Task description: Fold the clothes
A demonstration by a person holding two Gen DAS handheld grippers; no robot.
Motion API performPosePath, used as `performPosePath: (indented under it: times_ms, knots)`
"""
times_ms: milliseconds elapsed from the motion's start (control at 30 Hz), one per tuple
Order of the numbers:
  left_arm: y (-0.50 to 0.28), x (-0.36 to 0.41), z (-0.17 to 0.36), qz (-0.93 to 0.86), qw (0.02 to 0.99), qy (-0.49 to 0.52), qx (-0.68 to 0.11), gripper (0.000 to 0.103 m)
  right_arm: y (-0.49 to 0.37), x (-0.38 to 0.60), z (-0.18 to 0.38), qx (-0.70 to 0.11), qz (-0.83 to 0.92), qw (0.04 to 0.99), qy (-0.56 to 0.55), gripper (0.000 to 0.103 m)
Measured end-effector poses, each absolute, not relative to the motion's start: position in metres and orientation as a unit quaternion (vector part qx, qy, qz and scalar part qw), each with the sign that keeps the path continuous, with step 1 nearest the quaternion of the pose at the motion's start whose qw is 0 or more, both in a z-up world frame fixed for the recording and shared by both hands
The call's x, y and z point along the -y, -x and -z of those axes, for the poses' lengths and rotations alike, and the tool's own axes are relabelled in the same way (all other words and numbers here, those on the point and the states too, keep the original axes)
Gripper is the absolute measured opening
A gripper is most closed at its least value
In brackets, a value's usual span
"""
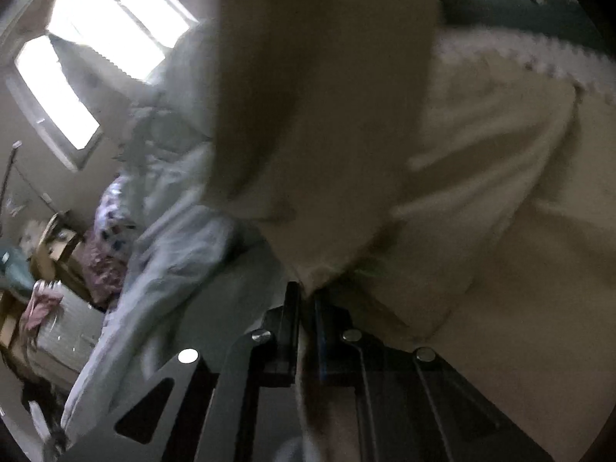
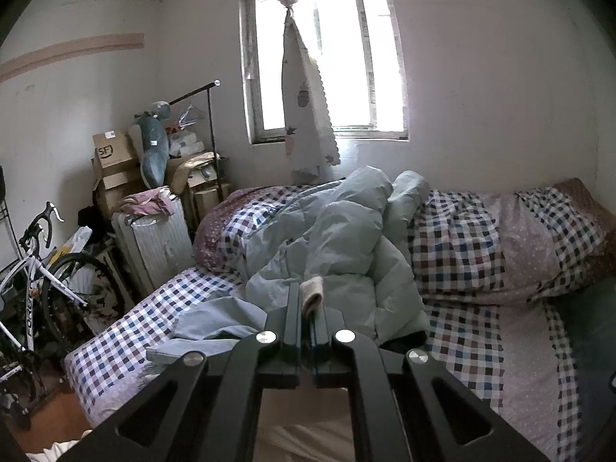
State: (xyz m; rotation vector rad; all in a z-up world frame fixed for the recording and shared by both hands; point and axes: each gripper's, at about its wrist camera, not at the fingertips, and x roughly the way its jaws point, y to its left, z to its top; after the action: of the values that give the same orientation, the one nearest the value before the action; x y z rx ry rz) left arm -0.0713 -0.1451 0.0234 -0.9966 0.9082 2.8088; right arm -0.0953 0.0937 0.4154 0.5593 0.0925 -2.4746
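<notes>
A cream garment (image 1: 346, 115) hangs close in front of the left wrist camera and fills most of that view; a lace-like white trim (image 1: 539, 61) runs along its upper right. My left gripper (image 1: 307, 293) is shut on a lower corner of this garment, which bunches where the jaws meet. In the right wrist view my right gripper (image 2: 308, 300) is shut on a small fold of cream cloth (image 2: 312, 292) that pokes up between its fingers. The rest of that cloth is hidden below the gripper.
A bed with a checked sheet (image 2: 115, 342) lies ahead, with a pale blue puffer jacket (image 2: 331, 231) and a checked duvet (image 2: 481, 238) heaped on it. A light blue cloth (image 2: 215, 323) lies near. A suitcase (image 2: 154, 242), boxes (image 2: 111, 161) and a bicycle (image 2: 34, 269) stand at left.
</notes>
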Motion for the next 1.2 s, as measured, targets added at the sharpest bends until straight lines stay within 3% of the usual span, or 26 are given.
performPosePath:
  times_ms: [400,867,1200]
  knots:
    - [0.047,0.181,-0.031,-0.929,-0.023,0.271,-0.253,0.005,0.153,-0.193,-0.341,0.018,0.936,0.221,-0.274,0.001]
    - [0.019,0.170,-0.039,-0.934,-0.013,0.251,-0.255,0.005,0.229,-0.303,-0.175,0.060,0.900,0.150,-0.404,0.001]
    - [0.017,0.170,-0.035,-0.934,-0.006,0.261,-0.244,0.005,0.223,-0.317,-0.150,0.079,0.886,0.164,-0.427,0.001]
